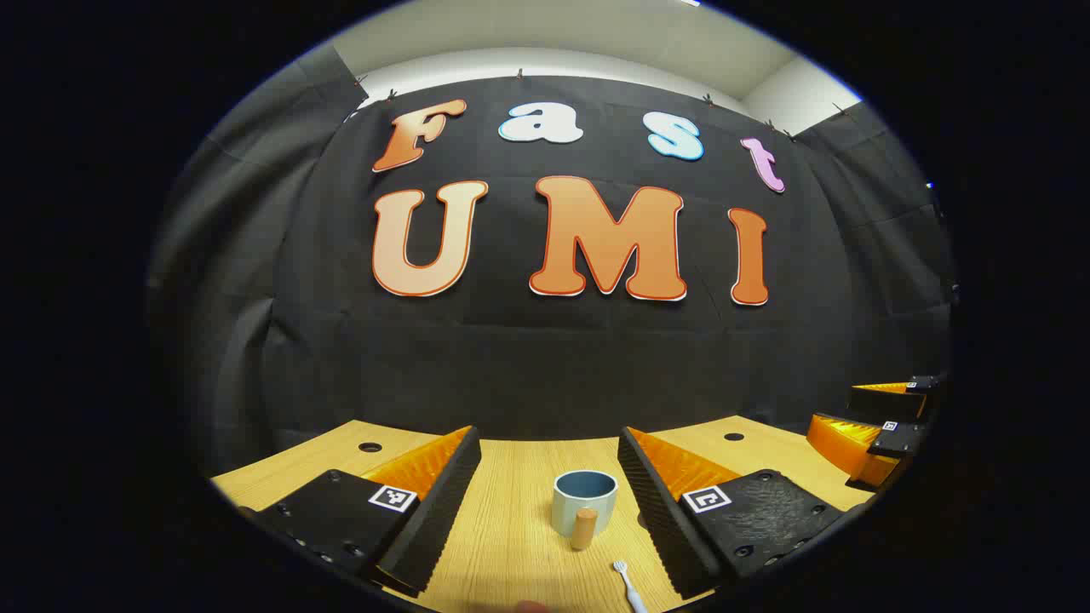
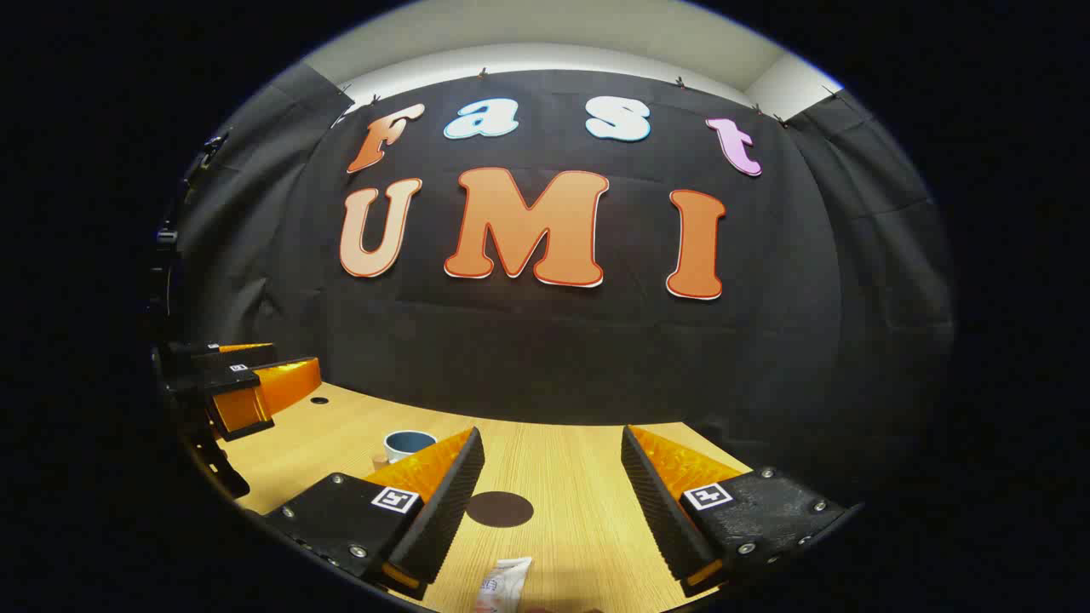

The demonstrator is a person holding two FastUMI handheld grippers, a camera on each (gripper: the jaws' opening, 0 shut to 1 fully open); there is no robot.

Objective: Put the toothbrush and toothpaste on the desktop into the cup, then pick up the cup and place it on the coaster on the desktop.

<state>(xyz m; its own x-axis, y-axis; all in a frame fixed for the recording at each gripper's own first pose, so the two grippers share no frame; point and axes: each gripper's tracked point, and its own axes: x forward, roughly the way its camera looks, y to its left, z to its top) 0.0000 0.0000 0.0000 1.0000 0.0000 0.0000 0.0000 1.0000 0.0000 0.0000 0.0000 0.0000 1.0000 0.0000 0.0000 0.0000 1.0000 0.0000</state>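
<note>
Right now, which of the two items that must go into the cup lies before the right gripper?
The white toothpaste tube, between the right gripper's open fingers; the white toothbrush lies before the left gripper.

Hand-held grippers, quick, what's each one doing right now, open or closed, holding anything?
Left hand-held gripper: open, holding nothing, cup ahead between its fingers.
Right hand-held gripper: open, holding nothing.
</note>
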